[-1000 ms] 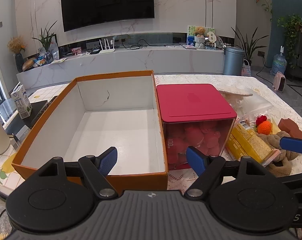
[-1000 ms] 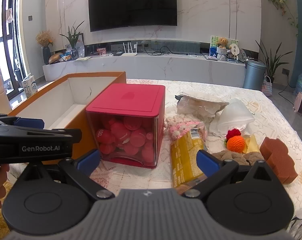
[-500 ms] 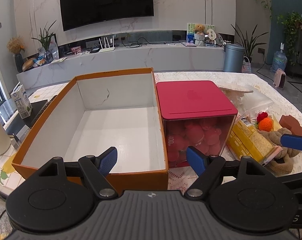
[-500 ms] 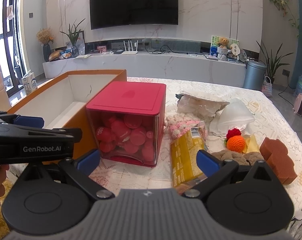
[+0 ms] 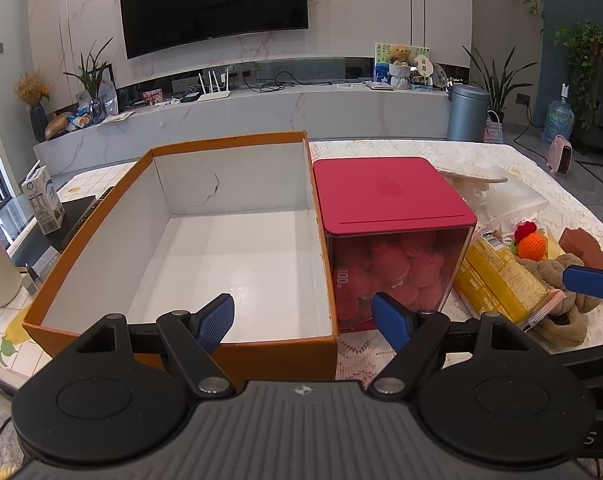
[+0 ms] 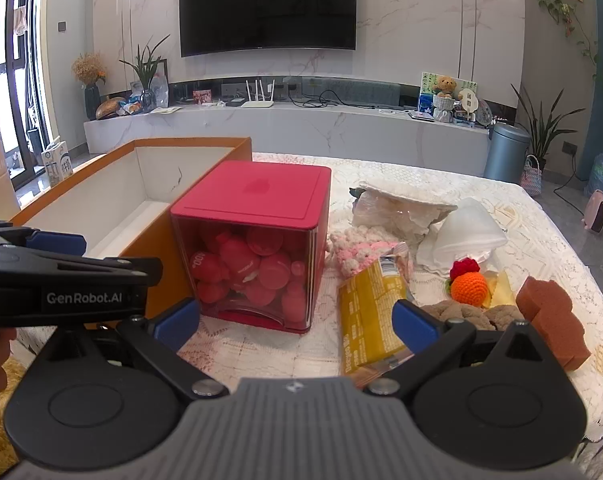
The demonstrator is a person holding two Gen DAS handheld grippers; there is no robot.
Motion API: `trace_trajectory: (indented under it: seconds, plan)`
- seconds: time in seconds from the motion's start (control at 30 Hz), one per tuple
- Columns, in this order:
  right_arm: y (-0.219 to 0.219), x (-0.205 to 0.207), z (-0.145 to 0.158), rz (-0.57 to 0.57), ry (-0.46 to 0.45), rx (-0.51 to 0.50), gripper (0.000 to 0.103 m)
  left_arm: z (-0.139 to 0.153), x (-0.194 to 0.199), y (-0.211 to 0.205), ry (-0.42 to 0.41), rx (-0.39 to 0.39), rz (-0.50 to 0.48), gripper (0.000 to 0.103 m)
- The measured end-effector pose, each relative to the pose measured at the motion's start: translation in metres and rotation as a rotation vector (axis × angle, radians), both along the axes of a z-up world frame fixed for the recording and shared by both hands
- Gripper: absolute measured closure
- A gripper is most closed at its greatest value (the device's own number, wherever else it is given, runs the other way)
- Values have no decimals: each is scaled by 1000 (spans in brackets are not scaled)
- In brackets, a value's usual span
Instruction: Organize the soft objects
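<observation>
Hovering released at lower centre: left hand-held gripper (image 5: 303, 316) facing the orange box (image 5: 237, 344), right hand-held gripper (image 6: 297, 320) gaping before the yellow packet (image 6: 367, 316). Lying on the desk (image 6: 541, 232) at lower right: crocheted orange ball (image 6: 468, 289), brown plush (image 6: 461, 314), pink knit (image 6: 359, 252). Standing mid-frame: red-lidded cube (image 6: 253, 240).

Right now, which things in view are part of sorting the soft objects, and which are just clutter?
Job:
orange box, nothing in it
pink knit piece
crochet orange
brown plush
brown sponge

Clutter:
red cube container, lid on
yellow packet
white plastic wrap
milk carton
</observation>
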State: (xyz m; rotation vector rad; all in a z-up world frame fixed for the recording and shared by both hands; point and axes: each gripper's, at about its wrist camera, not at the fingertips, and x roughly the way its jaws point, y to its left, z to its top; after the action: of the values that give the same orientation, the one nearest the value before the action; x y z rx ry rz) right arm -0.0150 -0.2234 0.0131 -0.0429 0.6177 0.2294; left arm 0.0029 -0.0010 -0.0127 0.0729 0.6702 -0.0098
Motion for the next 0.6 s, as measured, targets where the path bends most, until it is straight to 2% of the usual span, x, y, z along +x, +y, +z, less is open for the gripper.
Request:
trace_trajectory:
  seconds: [0.37, 0.6]
  plan:
    - [-1, -4, 5, 2, -28, 7, 3, 8, -5, -3, -23, 21, 8, 11]
    - [-22, -8, 22, -57, -77, 90, 3, 37, -10, -9, -86, 9, 22, 11]
